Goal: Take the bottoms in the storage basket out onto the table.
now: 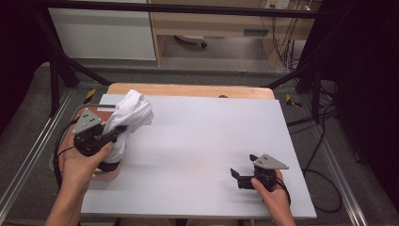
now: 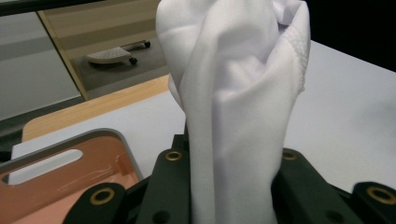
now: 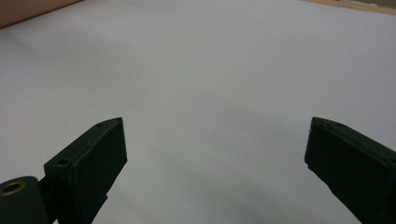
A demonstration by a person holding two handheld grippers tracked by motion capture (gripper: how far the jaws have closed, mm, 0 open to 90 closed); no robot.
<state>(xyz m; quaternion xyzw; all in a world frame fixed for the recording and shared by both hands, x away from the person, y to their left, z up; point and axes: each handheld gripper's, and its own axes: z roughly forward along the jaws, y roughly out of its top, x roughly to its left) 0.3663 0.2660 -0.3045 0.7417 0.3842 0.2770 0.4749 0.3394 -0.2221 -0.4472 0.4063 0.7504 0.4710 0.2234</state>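
White bunched fabric cloth (image 1: 130, 113) hangs clamped in the left gripper (image 1: 114, 133) at nine o'clock, above the salmon plastic tray (image 1: 104, 175). Trailing folds could snag the tray rim or slip loose. Right gripper (image 1: 241, 175), jaws apart, holds nothing at five o'clock on the grey table mat (image 1: 207, 141).

Item: white cloth (image 1: 128, 115), soft knit fabric, bunched and creased. You had it pinched upright in your left tool (image 1: 114, 133), raised above the surface's left edge, over the orange tray (image 2: 60, 179).
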